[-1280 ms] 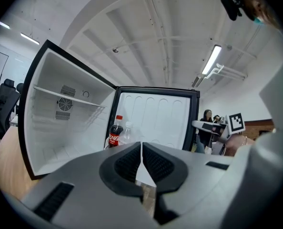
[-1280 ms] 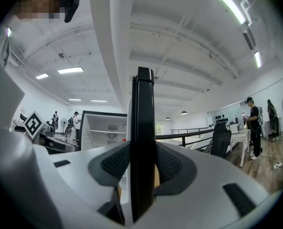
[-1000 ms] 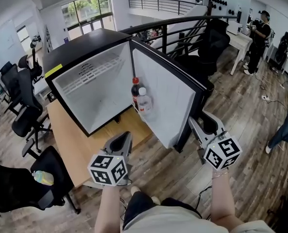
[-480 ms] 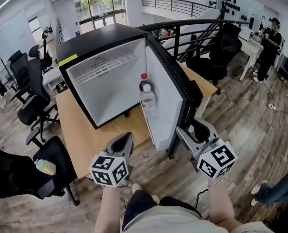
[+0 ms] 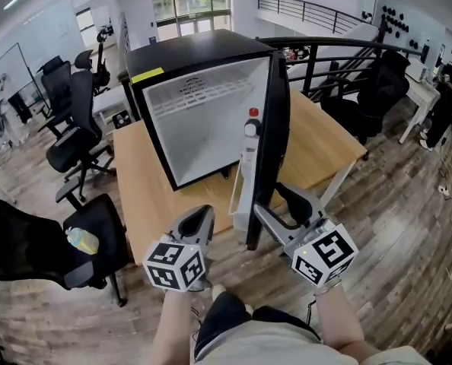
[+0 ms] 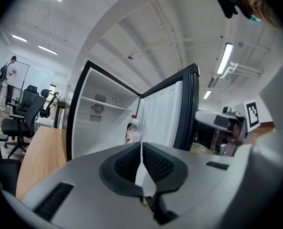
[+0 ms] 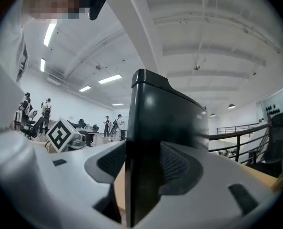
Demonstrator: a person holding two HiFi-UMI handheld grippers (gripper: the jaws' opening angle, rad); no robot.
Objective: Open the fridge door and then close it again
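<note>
A wooden worktop (image 5: 144, 196) carries a black fridge (image 5: 203, 55) near its far left, with the white inside empty and open towards the near side. The fridge door (image 5: 266, 128) stands swung out on the right, hinged at the far side, its thin edge pointing to the near side. The right tongs (image 5: 273, 198) have their jaws parted around that near door edge and have just been opening wider. The left tongs (image 5: 203, 213) are closed on nothing, just left of the door over the worktop's near edge. Two bottles (image 5: 250, 126) stand in the door's inner shelf.
</note>
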